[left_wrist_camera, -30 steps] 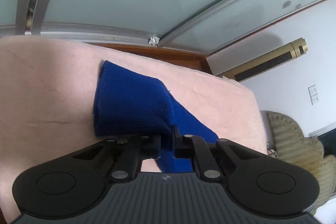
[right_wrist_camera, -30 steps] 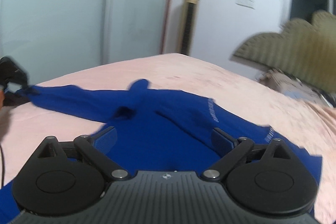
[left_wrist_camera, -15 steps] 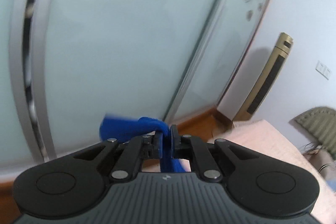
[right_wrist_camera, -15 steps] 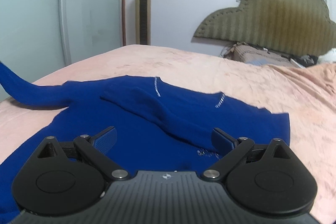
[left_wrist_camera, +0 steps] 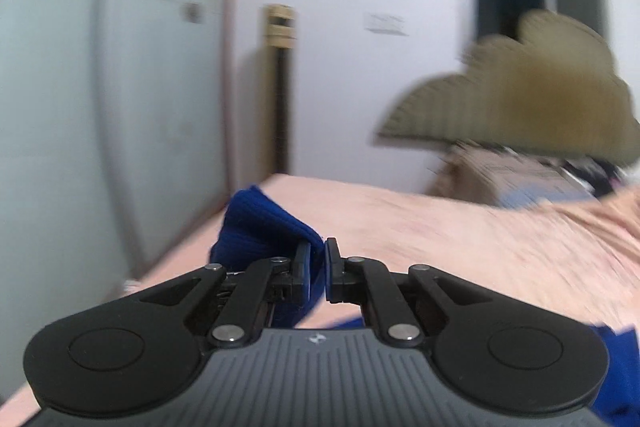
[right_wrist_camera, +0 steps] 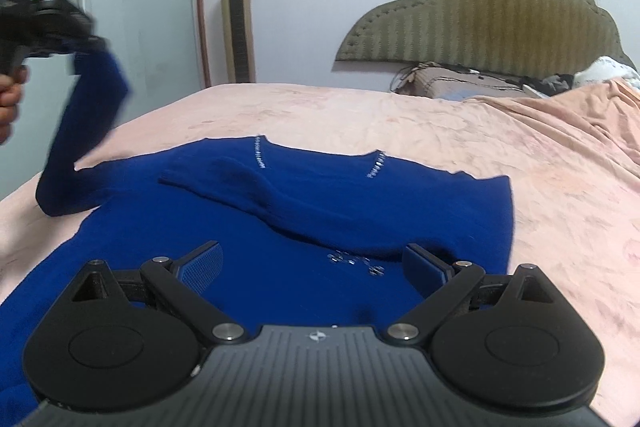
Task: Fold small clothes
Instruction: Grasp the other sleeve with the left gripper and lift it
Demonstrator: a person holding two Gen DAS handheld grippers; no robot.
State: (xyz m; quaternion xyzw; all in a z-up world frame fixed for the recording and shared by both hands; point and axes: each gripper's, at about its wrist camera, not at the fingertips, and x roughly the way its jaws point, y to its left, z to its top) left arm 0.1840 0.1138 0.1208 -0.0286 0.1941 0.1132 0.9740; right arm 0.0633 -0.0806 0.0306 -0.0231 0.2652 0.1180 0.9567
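Observation:
A royal blue sweater (right_wrist_camera: pixel 288 227) lies flat on the pink bed (right_wrist_camera: pixel 500 147), one sleeve folded across its chest. My left gripper (left_wrist_camera: pixel 319 259) is shut on the cuff of the other blue sleeve (left_wrist_camera: pixel 260 227). In the right wrist view that left gripper (right_wrist_camera: pixel 86 45) is up at the far left, and the sleeve (right_wrist_camera: pixel 84 131) hangs from it in a long curve down to the sweater's shoulder. My right gripper (right_wrist_camera: pixel 316 263) hovers open just above the sweater's lower body, nothing between its fingers.
A padded olive headboard (right_wrist_camera: pixel 480 11) and pillows (right_wrist_camera: pixel 460 83) stand at the far end of the bed. A gold tower fan (right_wrist_camera: pixel 238 23) and a frosted sliding door (right_wrist_camera: pixel 132 7) are beyond the bed's left side. A hand (right_wrist_camera: pixel 10 99) grips the left tool's handle.
My left gripper has lifted the sleeve cuff off the bed and swung it up and across, rolling as it went. My right gripper has drawn back a little over the sweater, still open.

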